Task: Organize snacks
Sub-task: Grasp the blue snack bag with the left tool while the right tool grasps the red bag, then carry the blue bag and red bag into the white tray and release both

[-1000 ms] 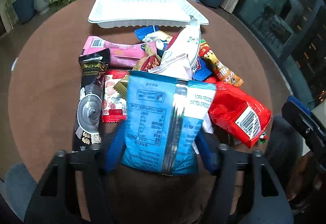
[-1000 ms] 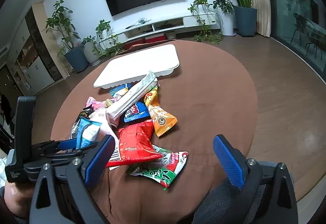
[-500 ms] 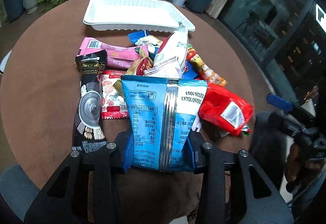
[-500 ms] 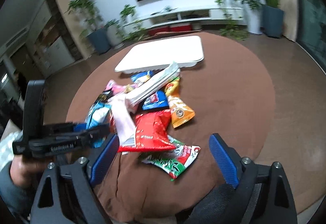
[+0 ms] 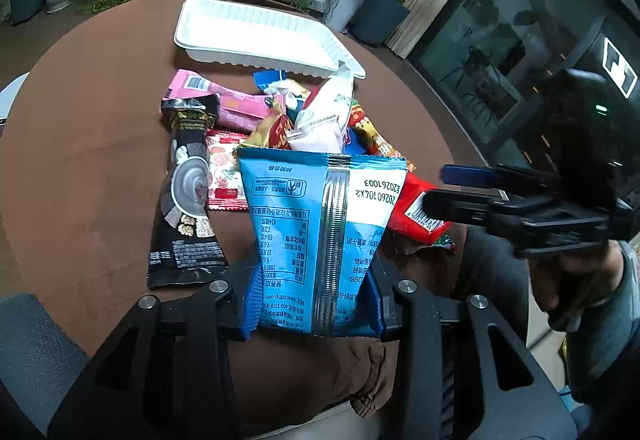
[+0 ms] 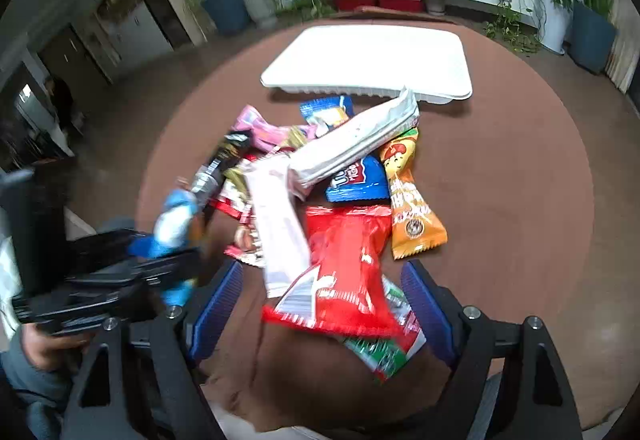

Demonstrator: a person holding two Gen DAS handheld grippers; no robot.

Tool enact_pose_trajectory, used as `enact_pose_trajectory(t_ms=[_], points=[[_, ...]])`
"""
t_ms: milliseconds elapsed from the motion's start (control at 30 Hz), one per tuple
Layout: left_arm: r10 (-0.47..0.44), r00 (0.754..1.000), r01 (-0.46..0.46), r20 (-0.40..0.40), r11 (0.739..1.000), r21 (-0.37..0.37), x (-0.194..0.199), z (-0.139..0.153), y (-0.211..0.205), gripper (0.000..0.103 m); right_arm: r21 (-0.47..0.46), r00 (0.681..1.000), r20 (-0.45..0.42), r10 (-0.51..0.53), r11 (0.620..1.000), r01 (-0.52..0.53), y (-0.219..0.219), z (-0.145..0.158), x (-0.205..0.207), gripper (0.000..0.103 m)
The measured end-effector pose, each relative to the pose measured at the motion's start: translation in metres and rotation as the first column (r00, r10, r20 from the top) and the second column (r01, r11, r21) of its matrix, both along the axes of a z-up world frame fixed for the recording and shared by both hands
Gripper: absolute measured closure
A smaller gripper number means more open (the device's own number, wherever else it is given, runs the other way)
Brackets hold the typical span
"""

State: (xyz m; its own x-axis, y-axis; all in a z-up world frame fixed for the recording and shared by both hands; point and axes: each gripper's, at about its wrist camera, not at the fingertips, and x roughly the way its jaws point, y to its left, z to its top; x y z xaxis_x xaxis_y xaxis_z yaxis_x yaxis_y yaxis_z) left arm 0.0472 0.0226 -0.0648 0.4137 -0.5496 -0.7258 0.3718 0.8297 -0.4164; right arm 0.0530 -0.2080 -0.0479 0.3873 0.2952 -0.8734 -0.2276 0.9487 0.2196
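Left hand-held gripper (image 5: 312, 304) clamped on the light-blue foil snack bag (image 5: 320, 236), lifted off the round brown table (image 5: 80, 160); right hand-held gripper (image 6: 320, 308), jaws closing, straddling the red crinkled packet (image 6: 344, 272), long axis pointing toward the white plastic tray (image 6: 372, 56) beyond.

Soft, even indoor light, brightest on the white tray (image 5: 256, 36), which is nearly washed out in the right wrist view. That view is smeared by motion blur, worst at lower left. The left wrist view is sharp. Fisheye bending darkens and curves every corner.
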Motion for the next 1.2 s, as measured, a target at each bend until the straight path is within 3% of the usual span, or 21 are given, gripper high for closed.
enact_pose_trajectory(t_ms=[100,233,433,500,533,633,967,1200], points=[[0.005,1.000,-0.005,-0.002,1.000,-0.013,-0.001,-0.002,0.005,0.064,-0.028,0.998,-0.063,0.010,1.000,-0.012,0.006,-0.013,0.013,0.021],[0.002,1.000,-0.002,-0.006,1.000,-0.028,-0.001,-0.004,0.011,0.064,-0.046,0.992,-0.127,0.015,0.999,-0.021,0.009,-0.028,0.018,0.041],[-0.001,1.000,0.001,-0.018,0.999,-0.035,0.001,-0.010,0.011,0.064,-0.030,0.977,-0.212,-0.016,1.000,0.010,0.002,-0.048,0.026,0.042],[0.000,1.000,-0.001,-0.020,0.999,-0.034,0.001,-0.011,0.010,0.064,-0.029,0.978,-0.206,-0.016,1.000,0.011,0.002,-0.049,0.028,0.047],[0.000,1.000,-0.001,-0.021,0.999,-0.034,0.002,-0.011,0.010,0.064,-0.026,0.979,-0.205,-0.013,1.000,0.008,0.002,-0.049,0.028,0.055],[0.004,1.000,-0.004,-0.025,0.999,-0.036,0.003,-0.012,0.011,0.064,-0.009,0.980,-0.199,-0.005,1.000,0.004,0.003,-0.050,0.031,0.068],[0.010,1.000,-0.011,-0.016,0.998,-0.055,0.002,-0.009,0.012,0.064,0.065,0.989,-0.148,-0.021,0.997,0.031,-0.003,-0.031,0.019,0.073],[0.018,1.000,-0.020,-0.018,0.995,-0.096,0.007,0.002,0.023,0.065,0.206,0.996,-0.081,-0.041,0.977,0.057,-0.014,-0.001,0.008,0.074]])
